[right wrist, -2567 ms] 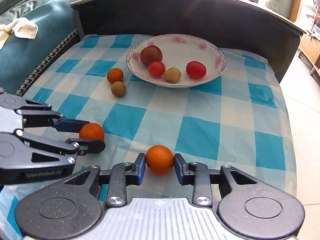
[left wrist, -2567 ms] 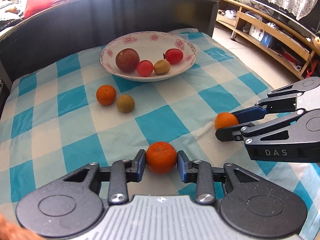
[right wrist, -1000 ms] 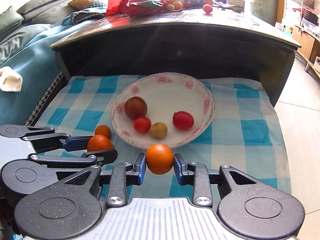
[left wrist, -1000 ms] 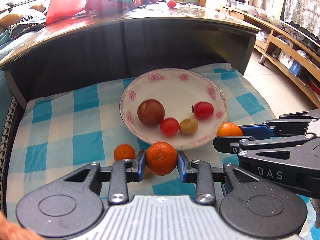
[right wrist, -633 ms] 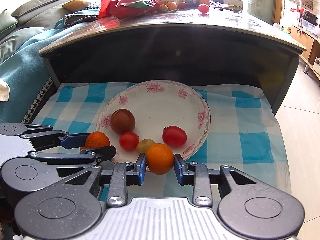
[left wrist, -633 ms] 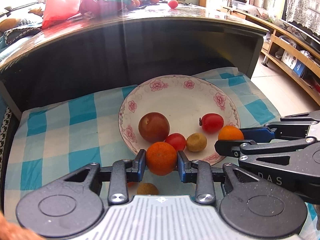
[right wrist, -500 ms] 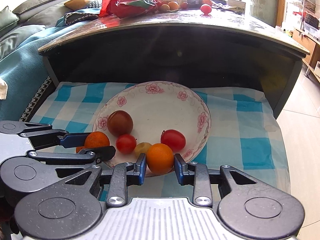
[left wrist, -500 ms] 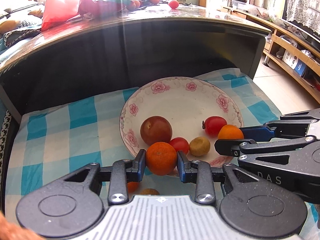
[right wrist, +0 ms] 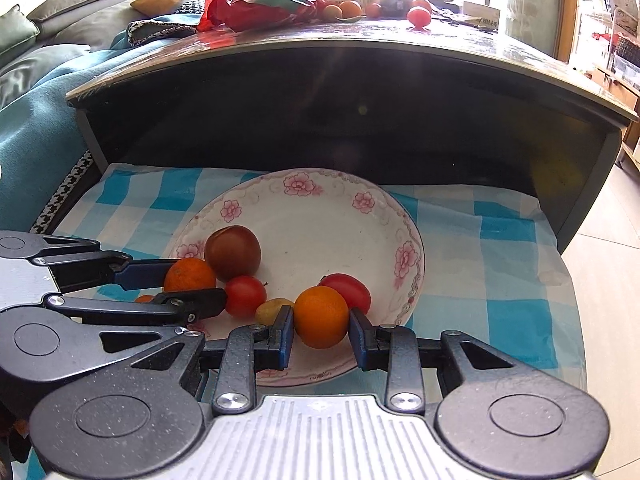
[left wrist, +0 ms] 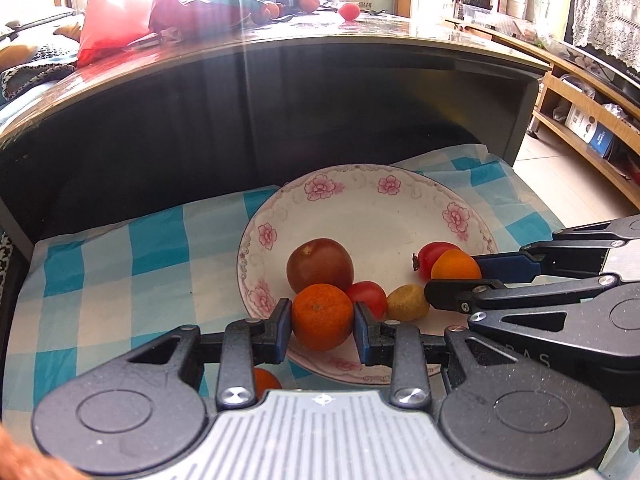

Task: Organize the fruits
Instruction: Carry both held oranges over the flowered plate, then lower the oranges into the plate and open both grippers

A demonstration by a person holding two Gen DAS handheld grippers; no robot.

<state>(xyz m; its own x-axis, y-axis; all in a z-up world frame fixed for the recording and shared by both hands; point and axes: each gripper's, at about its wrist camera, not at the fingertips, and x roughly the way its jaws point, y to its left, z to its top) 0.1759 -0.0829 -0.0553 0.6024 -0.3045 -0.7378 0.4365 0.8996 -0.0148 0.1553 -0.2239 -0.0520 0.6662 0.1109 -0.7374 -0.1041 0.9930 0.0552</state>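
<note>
A white flowered plate (left wrist: 372,208) (right wrist: 320,200) sits on the blue checked cloth. In it lie a dark red fruit (left wrist: 320,265) (right wrist: 233,253), two red tomatoes (left wrist: 367,294) (right wrist: 346,286) and a small yellow-brown fruit (left wrist: 407,302). My left gripper (left wrist: 322,316) is shut on an orange (left wrist: 322,316) (right wrist: 189,275) over the plate's near left rim. My right gripper (right wrist: 321,316) is shut on another orange (right wrist: 321,316) (left wrist: 455,265) over the plate's near right part. A third orange (left wrist: 266,380) lies on the cloth, mostly hidden under my left gripper.
A dark wall of the table's lower shelf (left wrist: 280,120) rises right behind the plate. The table top above (right wrist: 360,36) holds a red bag and several fruits. A sofa (right wrist: 36,120) is at the left, wooden shelving (left wrist: 592,128) at the right.
Both grippers have moved forward with their oranges, from the plate's near rim to over the plate. The plate looks larger and closer. Both grips are unchanged.
</note>
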